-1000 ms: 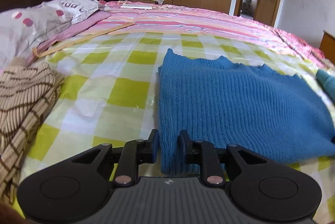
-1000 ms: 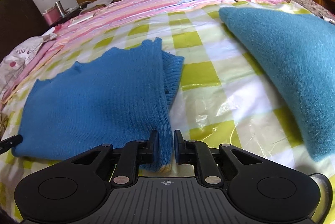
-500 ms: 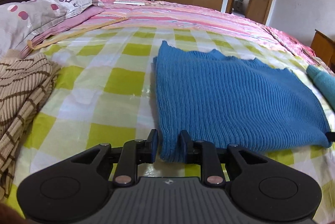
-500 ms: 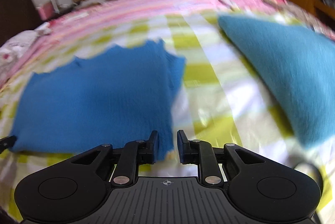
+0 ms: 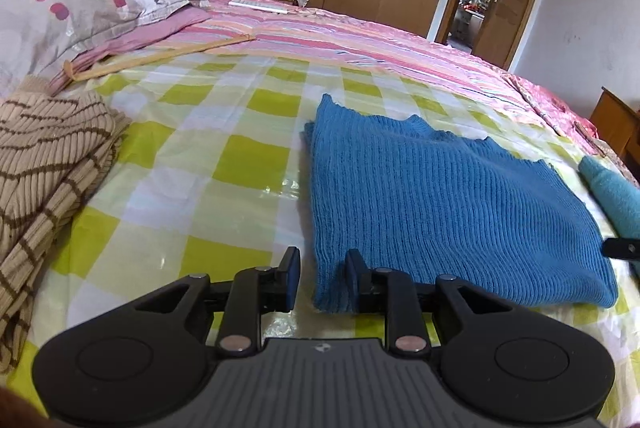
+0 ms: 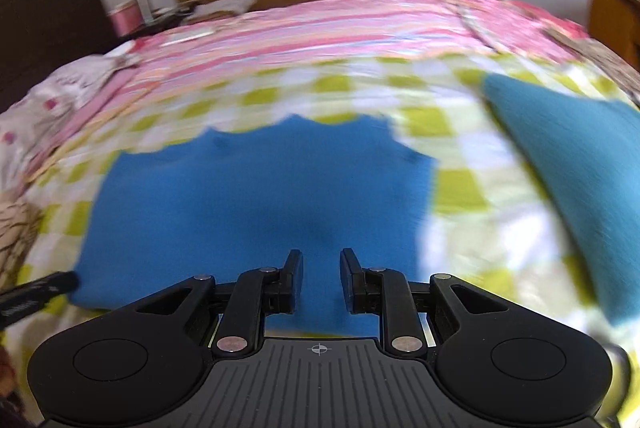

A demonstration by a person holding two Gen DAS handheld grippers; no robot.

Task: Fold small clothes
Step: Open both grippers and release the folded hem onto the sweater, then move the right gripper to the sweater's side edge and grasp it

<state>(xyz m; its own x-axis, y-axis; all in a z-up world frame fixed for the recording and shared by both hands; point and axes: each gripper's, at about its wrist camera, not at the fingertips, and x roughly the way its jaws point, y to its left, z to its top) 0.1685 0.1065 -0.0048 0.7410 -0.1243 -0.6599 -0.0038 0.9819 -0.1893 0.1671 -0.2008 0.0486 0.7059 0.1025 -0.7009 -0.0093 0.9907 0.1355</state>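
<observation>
Left wrist view: the left gripper (image 5: 319, 278), black plastic with ribbed grey housing, has just been opening its jaws; they stand apart, with the near left corner of the blue sweater (image 5: 440, 203) between them, the right pad against the knit, the left pad clear of it. The sweater is a ribbed knit, folded to a rough rectangle, lying flat on the glossy green-and-white checked sheet (image 5: 224, 195) at centre to 3 o'clock. A beige brown-striped knit (image 5: 44, 163) is heaped at 9 o'clock. At 10 o'clock a grey pillow (image 5: 72, 15) bears printed letters, not legible. Right wrist view, motion-blurred: the right gripper (image 6: 320, 280) has its jaws parted, nothing pinched, above the sweater's near edge; the sweater fills the centre. A teal fuzzy cloth (image 6: 568, 179) lies at 3 o'clock.
</observation>
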